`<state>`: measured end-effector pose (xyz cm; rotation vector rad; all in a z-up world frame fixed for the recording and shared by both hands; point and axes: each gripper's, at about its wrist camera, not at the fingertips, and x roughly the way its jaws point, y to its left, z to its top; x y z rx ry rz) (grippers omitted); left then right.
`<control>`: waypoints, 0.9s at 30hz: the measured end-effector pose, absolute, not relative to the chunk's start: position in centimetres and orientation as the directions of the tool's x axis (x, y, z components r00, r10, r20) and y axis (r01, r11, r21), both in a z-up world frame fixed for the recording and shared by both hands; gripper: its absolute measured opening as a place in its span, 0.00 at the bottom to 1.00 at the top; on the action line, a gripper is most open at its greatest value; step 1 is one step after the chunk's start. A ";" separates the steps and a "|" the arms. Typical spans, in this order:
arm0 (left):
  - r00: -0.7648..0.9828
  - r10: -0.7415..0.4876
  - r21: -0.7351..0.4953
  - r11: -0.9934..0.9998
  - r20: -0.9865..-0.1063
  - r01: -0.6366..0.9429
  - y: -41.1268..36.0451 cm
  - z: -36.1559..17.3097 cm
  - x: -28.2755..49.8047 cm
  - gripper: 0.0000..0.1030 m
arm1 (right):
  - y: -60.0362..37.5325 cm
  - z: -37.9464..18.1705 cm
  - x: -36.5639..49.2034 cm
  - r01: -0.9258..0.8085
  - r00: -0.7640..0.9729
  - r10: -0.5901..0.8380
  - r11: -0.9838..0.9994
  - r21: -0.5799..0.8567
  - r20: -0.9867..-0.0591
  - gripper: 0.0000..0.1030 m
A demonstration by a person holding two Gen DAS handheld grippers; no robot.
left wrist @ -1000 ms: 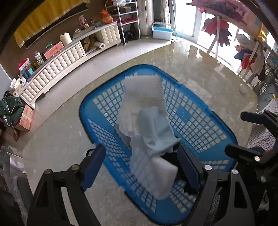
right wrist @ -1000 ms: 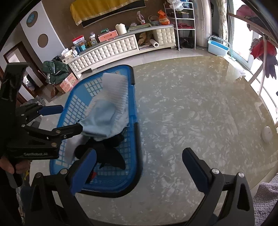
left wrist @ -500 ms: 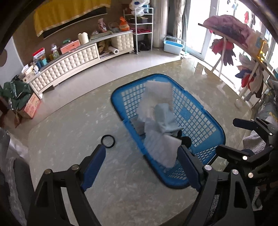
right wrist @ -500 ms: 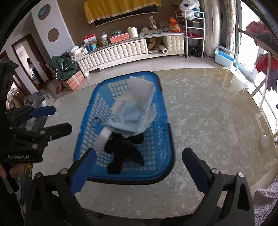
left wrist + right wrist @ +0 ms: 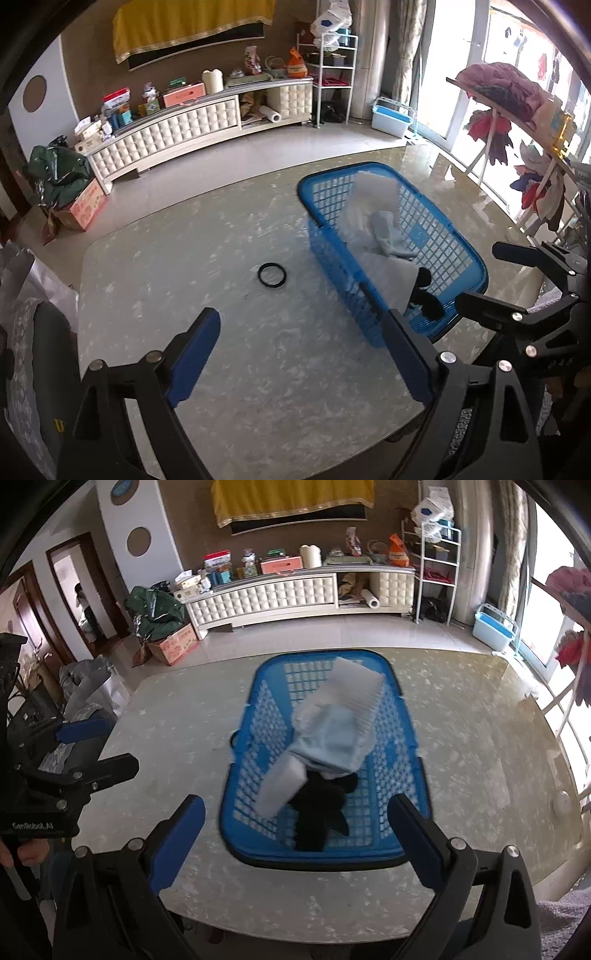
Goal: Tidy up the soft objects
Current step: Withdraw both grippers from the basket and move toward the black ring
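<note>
Both grippers stand with fingers spread wide and nothing between them: the left gripper (image 5: 299, 354), whose jaws have just been opening a little further, hangs over bare tabletop, and the right gripper (image 5: 295, 834) hangs over the near end of the basket. Seen from the right wrist, the marble-patterned table (image 5: 480, 746) fills the middle of the view, and the blue plastic basket (image 5: 410, 734) sits at its centre, long axis running from twelve to six o'clock. Inside it lie the soft things: a white ribbed cloth (image 5: 356, 686) propped against the wall toward one o'clock, a pale blue cloth (image 5: 330, 738) bunched at the middle and overlapping it, a flat white pad (image 5: 282, 784) leaning toward seven o'clock, and a black cloth (image 5: 319, 812) crumpled at six o'clock, partly under the blue one. Seen from the left wrist, the basket stands at about two o'clock, and a small black ring (image 5: 272, 275) lies flat on the table beside the basket's left side, apart from it.
</note>
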<state>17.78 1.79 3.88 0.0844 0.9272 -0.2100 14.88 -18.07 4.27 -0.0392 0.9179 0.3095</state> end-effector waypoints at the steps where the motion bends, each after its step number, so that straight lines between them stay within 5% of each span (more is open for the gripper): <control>1: 0.583 -0.138 -0.017 0.978 -0.801 0.207 2.2 3.8 17.5 0.87 | -17.4 4.2 14.7 -0.292 0.567 0.250 0.952 0.092 -0.785 0.99; 6: 0.586 -0.127 -0.031 0.985 -0.800 0.171 4.4 3.6 16.7 1.00 | -15.2 4.0 14.6 -0.318 0.574 0.255 0.945 0.075 -0.778 1.00; 27: 0.546 -0.068 -0.069 0.997 -0.835 0.018 14.6 -0.3 17.1 1.00 | -4.4 0.0 18.7 -0.476 0.450 0.279 0.879 0.037 -0.848 1.00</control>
